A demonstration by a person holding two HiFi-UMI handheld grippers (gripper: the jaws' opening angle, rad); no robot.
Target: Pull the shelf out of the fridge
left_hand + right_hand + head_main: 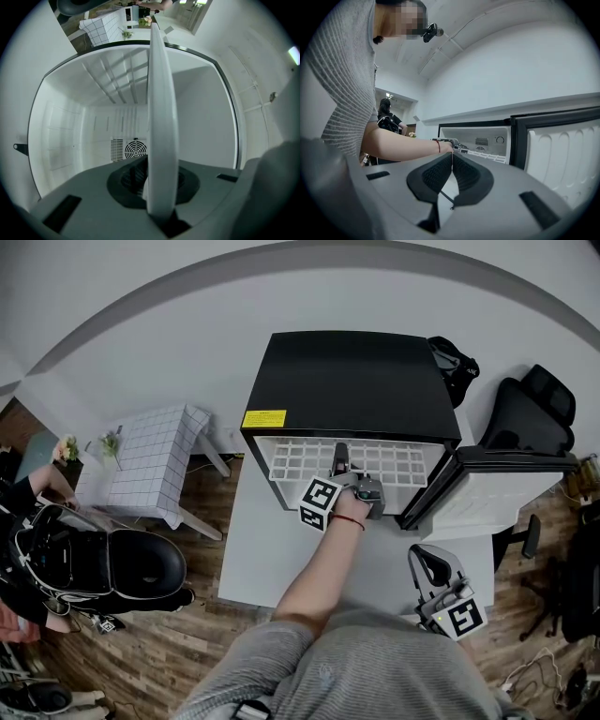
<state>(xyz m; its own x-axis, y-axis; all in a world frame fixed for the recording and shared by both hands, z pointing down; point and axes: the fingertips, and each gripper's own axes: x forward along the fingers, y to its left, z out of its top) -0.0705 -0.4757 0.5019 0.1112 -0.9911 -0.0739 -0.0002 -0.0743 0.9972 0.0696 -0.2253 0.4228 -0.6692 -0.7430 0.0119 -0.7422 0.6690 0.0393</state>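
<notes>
The left gripper (340,465) is clenched on the front rim of the white wire shelf (394,463). In the left gripper view that rim (161,117) runs as a pale bar straight between the two pads, which are narrowly apart and press it from both sides. The shelf's front part juts from the opening of the black mini fridge (347,381), which stands at the far side of a white table (272,559). The fridge door (497,488) is swung open to the right. The right gripper (429,563) rests at the table's near right, its jaws pressed together and holding nothing.
</notes>
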